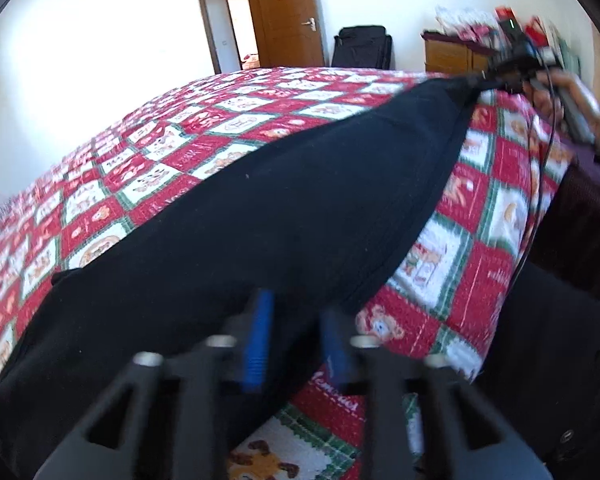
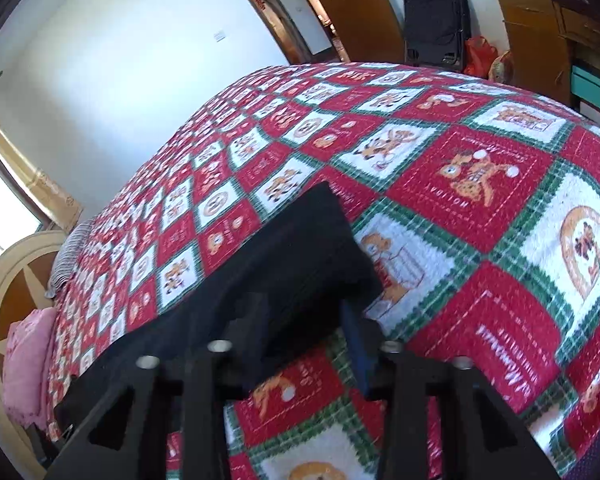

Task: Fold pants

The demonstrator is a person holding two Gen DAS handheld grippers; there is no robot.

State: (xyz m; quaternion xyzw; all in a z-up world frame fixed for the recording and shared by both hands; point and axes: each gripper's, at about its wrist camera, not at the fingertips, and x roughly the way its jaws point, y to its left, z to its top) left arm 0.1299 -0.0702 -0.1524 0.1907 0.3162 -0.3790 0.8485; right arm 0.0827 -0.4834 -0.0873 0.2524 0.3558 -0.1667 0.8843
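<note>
Stretching along the near edge of the bed (image 2: 440,184), the black pants (image 1: 260,220) lie on the red, white and green quilt, whose far side is open for moving. The left hand-held gripper (image 1: 296,340) is clamped on the pants' near edge. The right hand-held gripper (image 2: 304,340) pinches the other end of the pants; in the left wrist view that end looks lifted.

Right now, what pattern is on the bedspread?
The bedspread has red and white squares with bear pictures and green borders, clearest in the right wrist view.
</note>
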